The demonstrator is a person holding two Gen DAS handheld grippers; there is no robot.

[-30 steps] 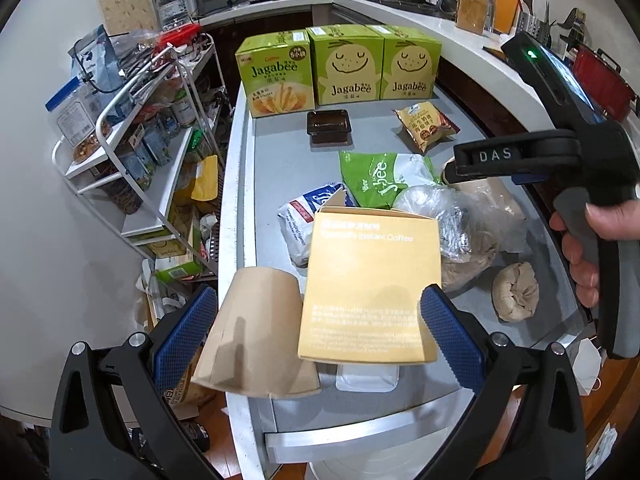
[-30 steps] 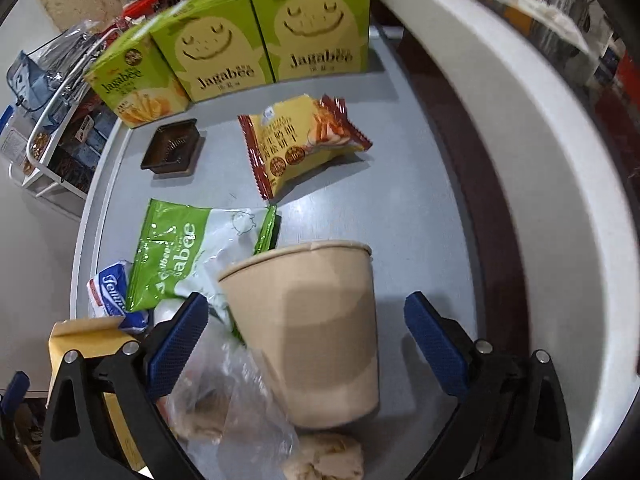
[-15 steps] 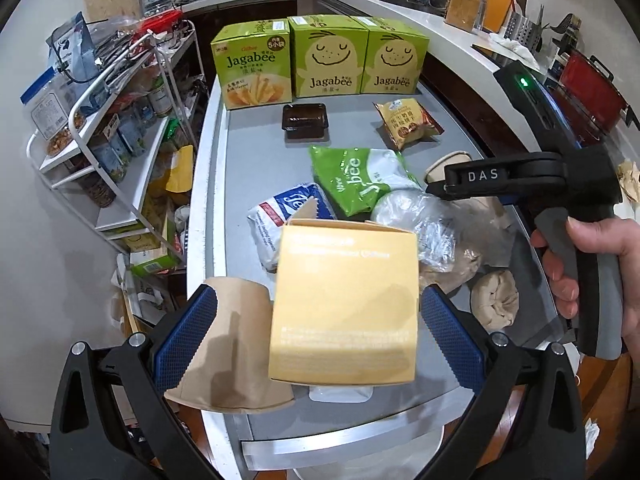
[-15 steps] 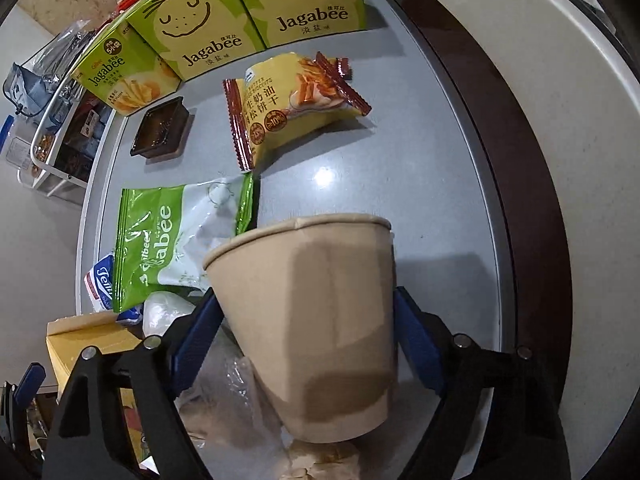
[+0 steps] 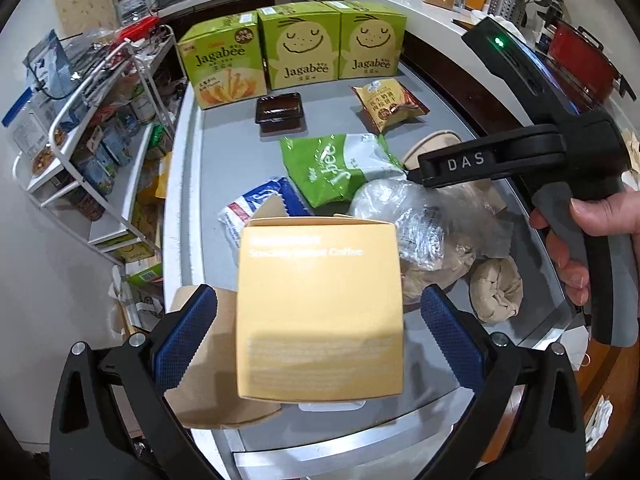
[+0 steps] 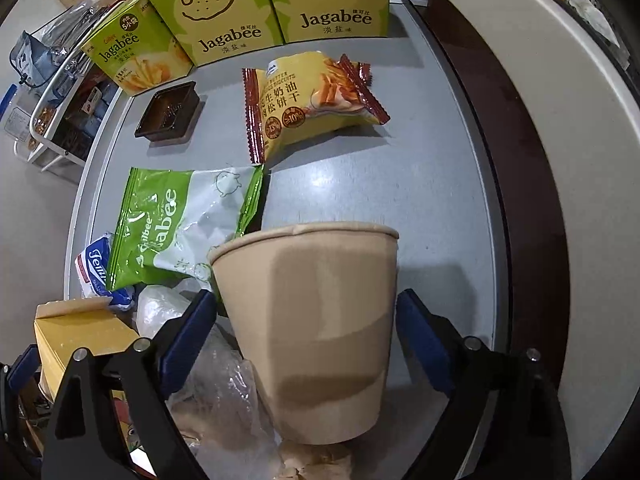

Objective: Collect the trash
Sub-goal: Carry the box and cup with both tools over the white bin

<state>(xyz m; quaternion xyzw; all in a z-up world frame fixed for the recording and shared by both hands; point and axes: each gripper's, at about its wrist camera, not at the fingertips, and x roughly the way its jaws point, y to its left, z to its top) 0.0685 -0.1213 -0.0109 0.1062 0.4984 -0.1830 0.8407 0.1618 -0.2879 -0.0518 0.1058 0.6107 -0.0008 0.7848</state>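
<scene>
— Where's the paper cup right now?

— I see it between my right gripper jaws, rim away from me. The jaws are opening; the left pad sits at the cup's wall, the right pad stands just clear of it. The cup leans over a crumpled clear plastic bag on the grey bench.

— And around the cup?

— Just behind it to the left lies a green-and-white Jagabee pouch; farther behind, a yellow biscuit packet and a small dark tray. Three green Jagabee boxes stand farthest from the cup.

— Your left side?

— My left gripper has its jaws spread, with a yellow coffee box between them, neither pad touching it as far as I can tell. A brown paper bag sits beside the box, at the left pad. A hand holds the right gripper's handle beyond the bag pile.
</scene>
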